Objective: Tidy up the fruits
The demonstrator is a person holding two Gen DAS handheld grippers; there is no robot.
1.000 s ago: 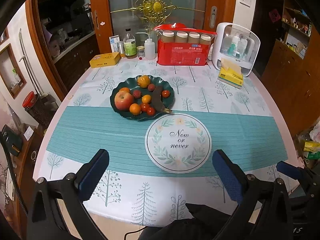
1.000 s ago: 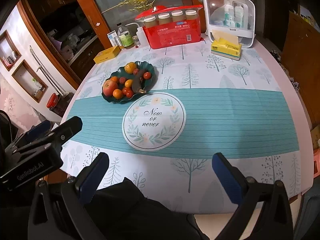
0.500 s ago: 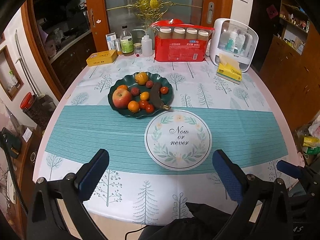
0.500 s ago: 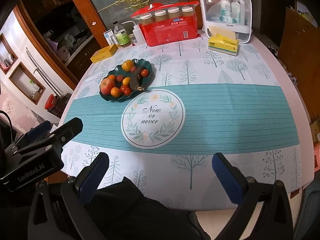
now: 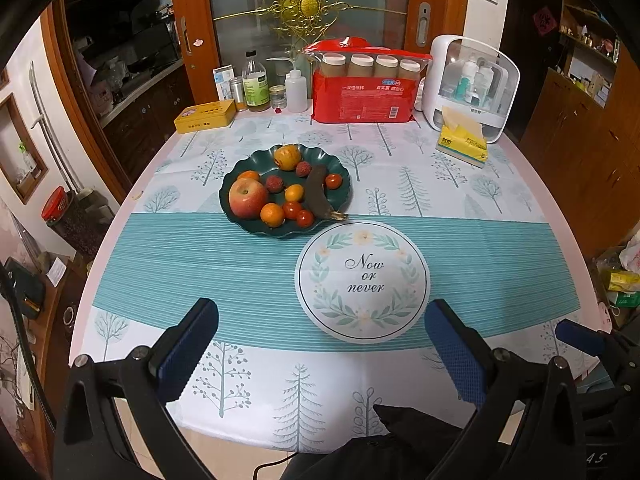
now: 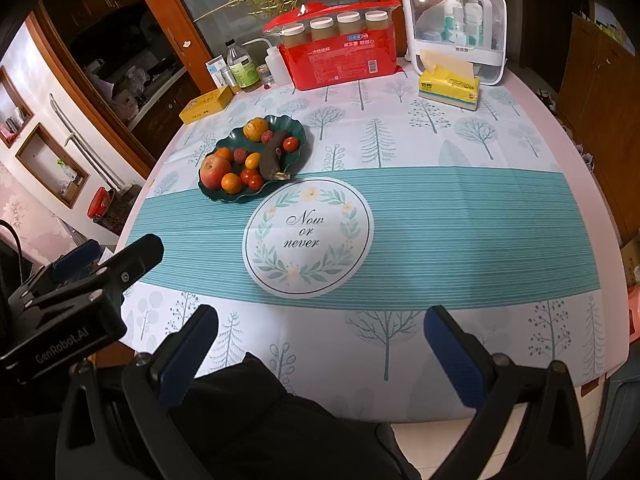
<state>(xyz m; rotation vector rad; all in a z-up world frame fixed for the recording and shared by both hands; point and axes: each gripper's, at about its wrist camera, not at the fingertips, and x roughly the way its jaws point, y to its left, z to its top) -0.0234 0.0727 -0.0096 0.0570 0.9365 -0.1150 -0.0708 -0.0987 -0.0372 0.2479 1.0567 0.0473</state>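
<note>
The bench [image 5: 460, 240], draped in a tree-printed cloth with a teal striped band, is shown from its near edge. A round placemat [image 5: 362, 280] lettered "Now or never" is laid on the band, bare of fruit, and the dark green plate [image 5: 344, 200] is set just beyond it, its near rim touching or almost touching the mat. All the fruit in view is held on that plate: a blackened banana [image 5: 318, 192] whose stem overhangs the rim toward the mat, an apple [image 5: 247, 198], an orange fruit [image 5: 287, 157] at the far side, a mandarin [image 5: 272, 214], and cherry tomatoes [image 5: 298, 213] clustered at the near rim. The left claw [image 5: 320, 352] and the right claw [image 6: 320, 348] are held over the near bench edge, each spread wide and pinching nothing, well apart from the plate. This arrangement is judged to fit either fruit awaiting sorting or fruit already gathered. Risks are foreseen: small round fruits could be squeezed out and rolled across the cloth, the soft banana bruised by a hard pinch, or the crowded plate nudged.
</note>
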